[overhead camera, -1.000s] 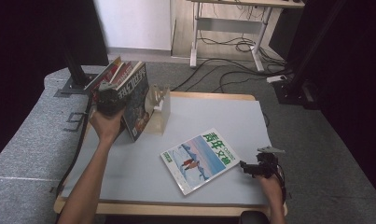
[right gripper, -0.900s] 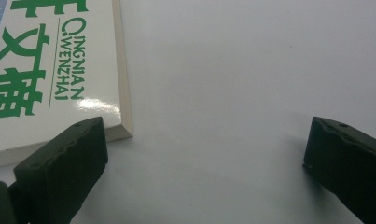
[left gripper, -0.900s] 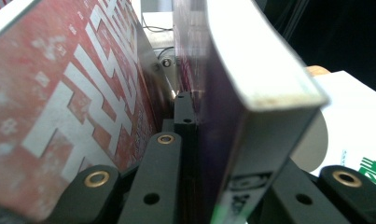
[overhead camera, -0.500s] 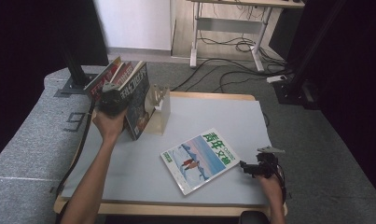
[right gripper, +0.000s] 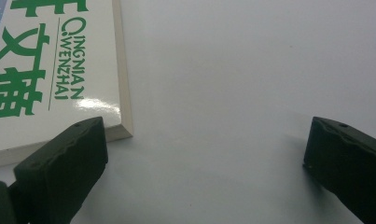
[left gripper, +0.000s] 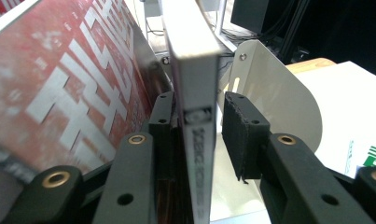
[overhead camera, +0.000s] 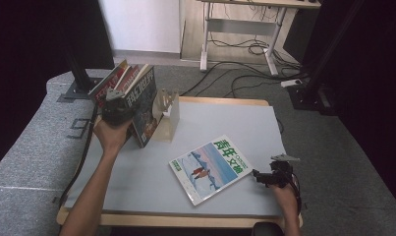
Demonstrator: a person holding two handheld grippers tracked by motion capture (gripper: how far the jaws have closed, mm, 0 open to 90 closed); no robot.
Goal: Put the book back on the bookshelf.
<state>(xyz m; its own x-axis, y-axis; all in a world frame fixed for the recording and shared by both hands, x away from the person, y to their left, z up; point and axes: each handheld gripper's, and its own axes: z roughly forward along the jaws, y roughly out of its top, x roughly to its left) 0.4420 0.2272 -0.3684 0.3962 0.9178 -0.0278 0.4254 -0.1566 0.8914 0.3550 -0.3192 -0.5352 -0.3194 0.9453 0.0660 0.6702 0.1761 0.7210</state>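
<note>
White-spined book (left gripper: 195, 93) upright between left gripper (left gripper: 195, 126) fingers, slightly apart, one pad off spine; right gripper (right gripper: 204, 154) fingers wide apart.

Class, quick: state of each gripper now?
Left gripper: open, fingers astride an upright book, gap visible.
Right gripper: open, empty.

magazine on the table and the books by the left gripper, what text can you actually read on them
"QINGNIAN WENZHAI", green, on the magazine cover, beside large green Chinese characters.
"SCIENCE...", running down the spine of the book between the left gripper's jaws; the rest is blurred.
Large white letters on the red book cover: cropped and slanted, unreadable.
Small green print at the magazine's corner in the left gripper view: too small.
</note>
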